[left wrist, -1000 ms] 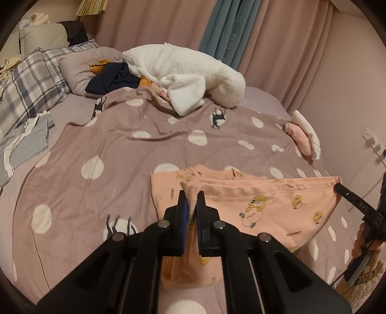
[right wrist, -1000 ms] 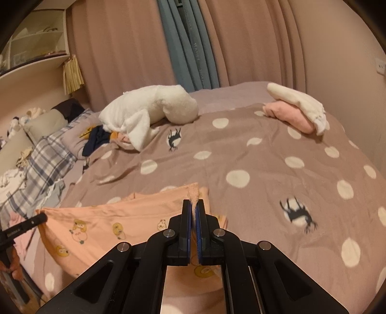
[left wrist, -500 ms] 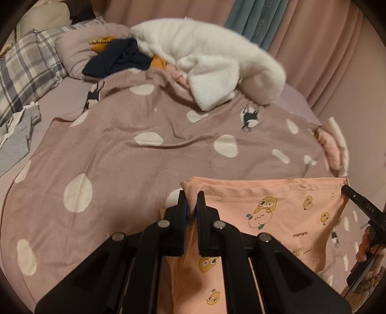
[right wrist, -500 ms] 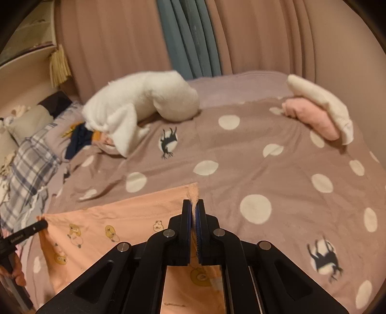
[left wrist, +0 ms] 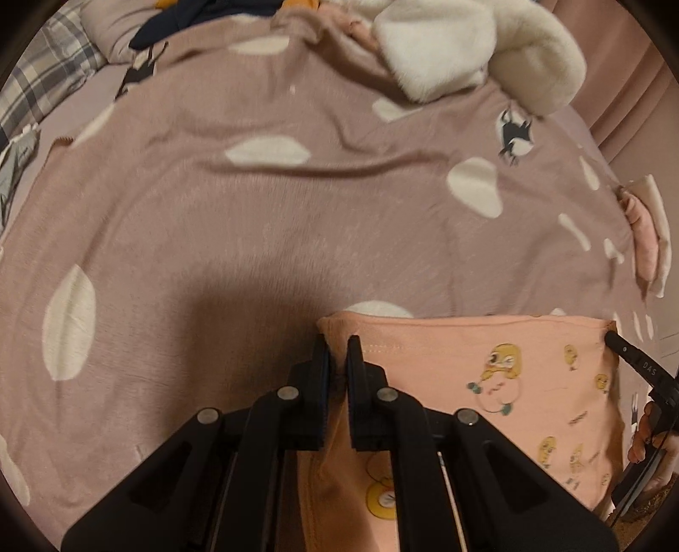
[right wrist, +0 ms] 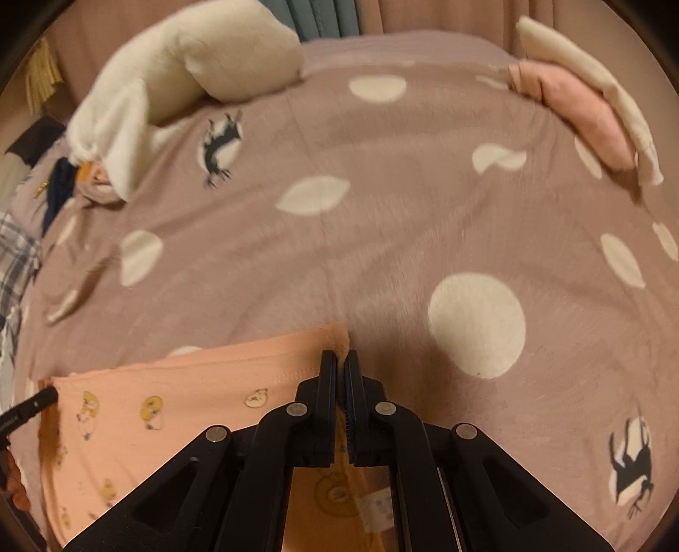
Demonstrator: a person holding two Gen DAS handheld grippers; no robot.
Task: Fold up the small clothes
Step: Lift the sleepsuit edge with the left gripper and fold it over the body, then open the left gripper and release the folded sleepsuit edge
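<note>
A peach garment printed with small yellow cartoon figures [left wrist: 488, 382] is stretched between my two grippers over the bed. My left gripper [left wrist: 335, 346] is shut on its left top corner. My right gripper [right wrist: 340, 361] is shut on its right top corner, and the garment [right wrist: 169, 403] hangs leftward from there. Each gripper's tip shows at the edge of the other view: the right one [left wrist: 632, 361] and the left one [right wrist: 29, 409]. The garment's lower part is hidden behind the gripper bodies.
A mauve blanket with white dots [left wrist: 254, 233] covers the bed. A white fleece bundle [left wrist: 467, 46] and dark clothes [left wrist: 212, 12] lie at the far end. A folded pink and white stack [right wrist: 585, 110] sits at the far right. A plaid pillow [left wrist: 38, 85] lies at the left.
Both grippers have moved forward and down toward the blanket, carrying the garment's top edge with them. The far clothes pile has slid up in both views. Both stay shut.
</note>
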